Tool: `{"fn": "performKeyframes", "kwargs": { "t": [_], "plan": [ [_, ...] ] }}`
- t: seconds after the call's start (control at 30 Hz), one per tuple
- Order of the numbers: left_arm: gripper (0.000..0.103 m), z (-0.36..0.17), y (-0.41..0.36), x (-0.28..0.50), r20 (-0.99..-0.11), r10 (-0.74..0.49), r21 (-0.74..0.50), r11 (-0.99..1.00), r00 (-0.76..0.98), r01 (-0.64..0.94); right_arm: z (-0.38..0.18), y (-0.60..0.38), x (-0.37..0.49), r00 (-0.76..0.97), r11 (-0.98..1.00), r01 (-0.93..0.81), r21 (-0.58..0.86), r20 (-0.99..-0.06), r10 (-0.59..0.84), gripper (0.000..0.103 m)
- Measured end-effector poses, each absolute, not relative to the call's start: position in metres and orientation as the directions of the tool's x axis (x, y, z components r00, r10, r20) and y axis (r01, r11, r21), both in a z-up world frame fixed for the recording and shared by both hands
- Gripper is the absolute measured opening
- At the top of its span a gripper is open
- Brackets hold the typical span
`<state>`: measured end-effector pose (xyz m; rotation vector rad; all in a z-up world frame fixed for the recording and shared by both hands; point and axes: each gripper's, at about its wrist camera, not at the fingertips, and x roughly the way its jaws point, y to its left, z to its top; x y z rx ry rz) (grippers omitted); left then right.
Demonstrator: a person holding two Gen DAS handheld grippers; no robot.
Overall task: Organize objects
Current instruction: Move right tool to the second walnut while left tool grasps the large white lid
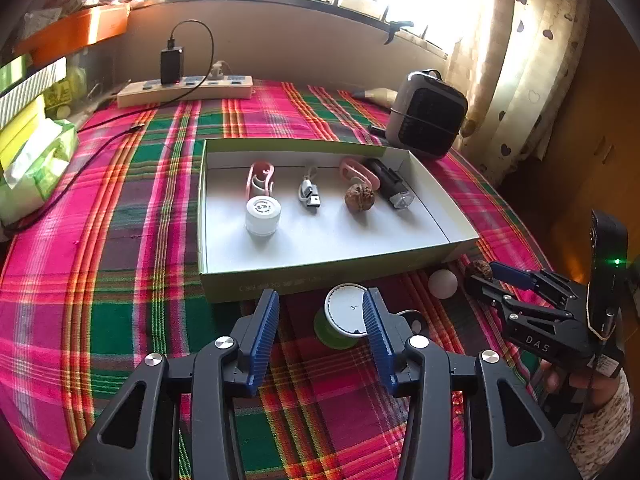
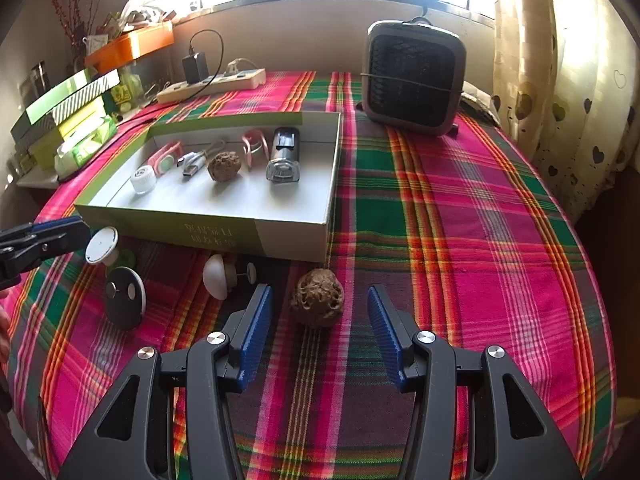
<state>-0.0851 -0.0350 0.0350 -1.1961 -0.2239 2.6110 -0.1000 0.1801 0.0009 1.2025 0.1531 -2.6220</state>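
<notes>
My left gripper [image 1: 322,312] hangs low in the centre of its own view with its blue pads [image 1: 264,332] spread and nothing clasped; the green spool with the white cap [image 1: 345,316] stands on the plaid cloth [image 1: 120,264] just beyond and between them, close against the right pad, though I cannot tell whether it touches. My right gripper [image 2: 320,312] is likewise released, jaws apart, and the loose walnut [image 2: 317,298] lies on the cloth between its tips, touching neither pad as far as I can see. In the left view that same gripper shows at the right edge, with my hand [image 1: 576,380] beneath it. The open box [image 2: 292,240] sits in the upper left of the right view, its near wall just behind the walnut. Inside it, in a row from left to right, are a small white jar [image 2: 143,179], a pink-edged clip [image 2: 166,160], a USB cable end [image 2: 192,167], a second walnut [image 2: 224,166], another pink clip [image 2: 254,146] and a black and clear device [image 2: 283,158]. On the cloth left of the loose walnut lie a white dome-shaped piece [image 2: 216,276] and a black disc [image 2: 124,296]. A grey heater [image 2: 412,80] stands at the upper right of centre, a power strip [image 2: 212,82] towards the upper left.
</notes>
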Motion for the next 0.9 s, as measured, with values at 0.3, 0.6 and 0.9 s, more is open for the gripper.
{"fn": "performKeyframes", "kwargs": {
  "t": [0.3,0.6,0.9],
  "plan": [
    [0.043,0.034,-0.019,-0.09,-0.743,0.289,-0.216,-0.957,-0.604,-0.193,-0.002,0.173,-0.107,-0.617,-0.956,0.292,-0.019,-0.768,-0.173,0.05],
    [0.043,0.026,-0.01,-0.097,-0.773,0.238,-0.173,-0.971,-0.588,-0.165,-0.003,0.17,-0.113,-0.611,-0.955,0.294,-0.043,-0.777,-0.154,0.05],
    [0.043,0.019,-0.01,-0.101,-0.792,0.216,-0.162,-0.976,-0.57,-0.145,-0.004,0.17,-0.116,-0.608,-0.956,0.291,-0.04,-0.779,-0.153,0.05]
  ]
}}
